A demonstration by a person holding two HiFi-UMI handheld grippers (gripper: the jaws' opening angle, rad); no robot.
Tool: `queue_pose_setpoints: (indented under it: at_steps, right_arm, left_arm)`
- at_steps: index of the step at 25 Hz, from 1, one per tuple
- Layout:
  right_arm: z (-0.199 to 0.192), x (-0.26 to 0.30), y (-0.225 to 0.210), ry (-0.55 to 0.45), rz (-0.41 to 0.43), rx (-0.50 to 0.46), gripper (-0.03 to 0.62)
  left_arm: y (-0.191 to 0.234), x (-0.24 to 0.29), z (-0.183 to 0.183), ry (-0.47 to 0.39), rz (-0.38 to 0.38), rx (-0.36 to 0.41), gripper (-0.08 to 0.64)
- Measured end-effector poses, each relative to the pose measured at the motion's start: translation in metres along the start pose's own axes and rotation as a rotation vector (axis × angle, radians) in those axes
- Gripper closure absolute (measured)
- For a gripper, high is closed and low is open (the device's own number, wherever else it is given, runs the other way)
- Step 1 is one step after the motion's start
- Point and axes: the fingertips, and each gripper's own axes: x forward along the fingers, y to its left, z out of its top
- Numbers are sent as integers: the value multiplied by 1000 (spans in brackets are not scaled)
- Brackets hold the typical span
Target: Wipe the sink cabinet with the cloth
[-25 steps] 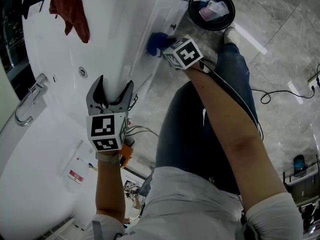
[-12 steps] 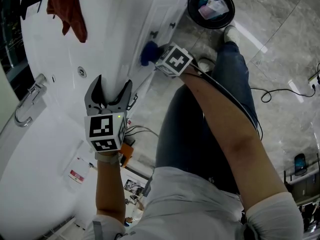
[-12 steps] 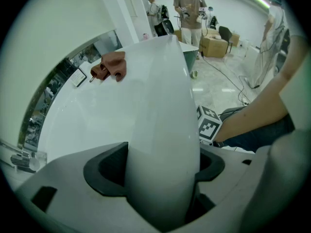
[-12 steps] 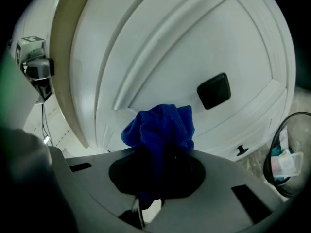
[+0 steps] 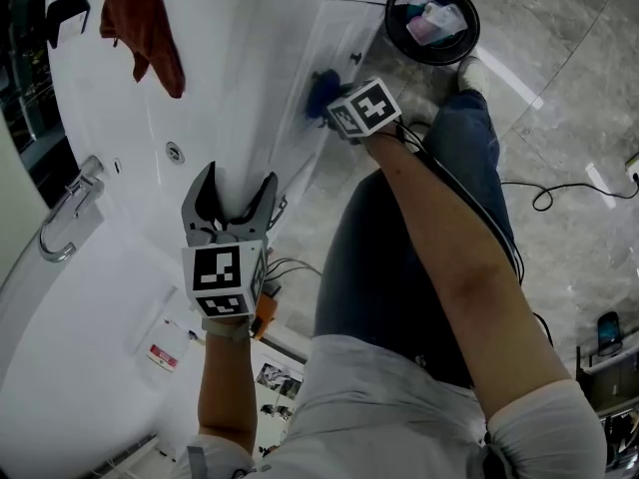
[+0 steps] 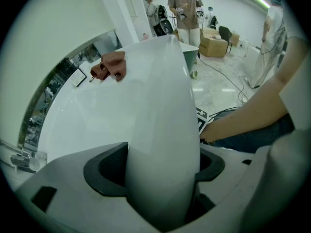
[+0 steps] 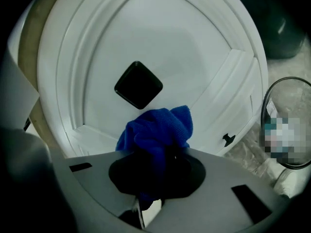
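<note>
Your right hand-held gripper is clamped on the blue cloth. The cloth is bunched so that a wad sticks out past the jaws and meets the white sink cabinet door just below its black knob. You look mid-wipe. Your left hand-held gripper stands wide with its jaws astride the edge of the white desk, probably to steady you. A rust-brown rag lies farther along that desk. Below is grey marble floor, with a black bin near the cabinet and a trailing cable.
</note>
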Motion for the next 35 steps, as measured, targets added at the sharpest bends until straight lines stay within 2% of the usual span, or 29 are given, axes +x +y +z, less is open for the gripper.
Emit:
queue_pose_setpoints:
  at_steps: [8,14,18,21,24,27,30,35]
  right_arm:
    - [1,1,-6,-5,50,93,529]
    - [0,-15,-54,-129,-56,292,529]
    - [4,-7,-51,-121,-40,265,529]
    - [3,-4,-55,-108,-62,243,529]
    - [11,-8,-60,-114,-111,189,530]
    - [30,-24,-73,-186,-190,141,531]
    - [47,-36,-78,-203,-245,43,531]
    - [61,-49,-71,-223,-215,-3,531]
  left_arm:
    - [0,0,1,-1,-1,1,225]
    - [-1,0,2,-5,-4,-1,225]
    - [-1,0,1,-3,-6,1,224]
    - [-1,0,0,-2,-6,-1,225]
    - [-1,0,0,0,-3,-2,224]
    - [-1,0,0,1,-3,-1,225]
    - [-1,1,1,-2,-3,0,224]
    - [-1,1,0,1,-7,0,224]
